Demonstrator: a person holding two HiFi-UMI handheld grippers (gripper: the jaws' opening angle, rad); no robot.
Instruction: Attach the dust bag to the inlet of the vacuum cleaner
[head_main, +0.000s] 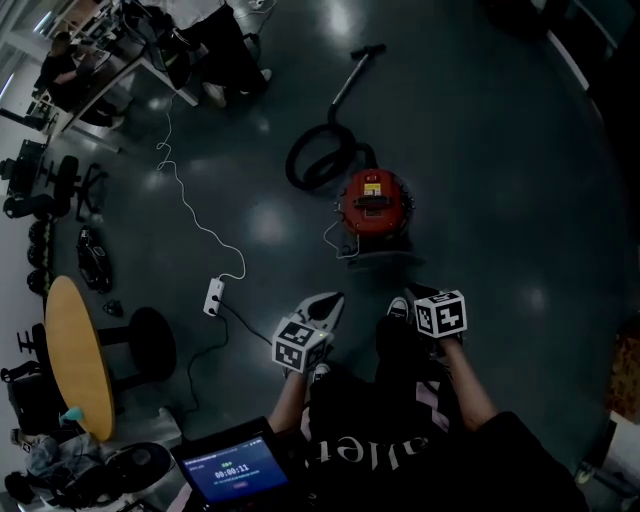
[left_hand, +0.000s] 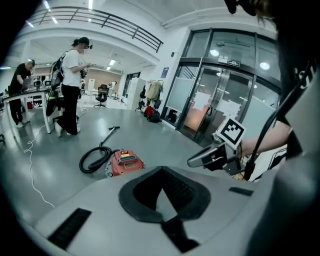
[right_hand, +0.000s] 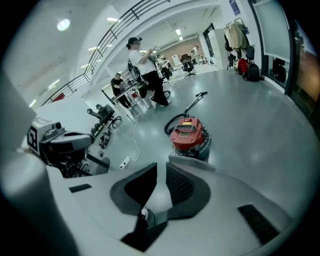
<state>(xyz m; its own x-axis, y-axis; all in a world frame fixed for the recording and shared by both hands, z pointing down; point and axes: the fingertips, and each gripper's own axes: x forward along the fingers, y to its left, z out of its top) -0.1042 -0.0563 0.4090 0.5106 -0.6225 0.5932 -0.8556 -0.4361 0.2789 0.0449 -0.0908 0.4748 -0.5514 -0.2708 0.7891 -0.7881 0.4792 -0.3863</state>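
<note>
The red vacuum cleaner (head_main: 375, 200) stands on the dark floor ahead of me, with its black hose (head_main: 318, 158) coiled behind it and the wand lying beyond. It also shows small in the left gripper view (left_hand: 126, 162) and in the right gripper view (right_hand: 188, 134). My left gripper (head_main: 326, 303) (left_hand: 161, 169) hangs in the air well short of it, shut, with nothing between its pads. My right gripper (head_main: 413, 293) (right_hand: 161, 172) hangs level with it to the right, its pads a narrow gap apart and empty. No dust bag shows in any view.
A white power strip (head_main: 214, 296) with a trailing cable lies on the floor to the left. A round wooden table (head_main: 75, 355) and a black stool (head_main: 150, 345) stand at the left. People stand by desks (head_main: 150, 50) at the back left. A tablet (head_main: 235, 470) sits at my waist.
</note>
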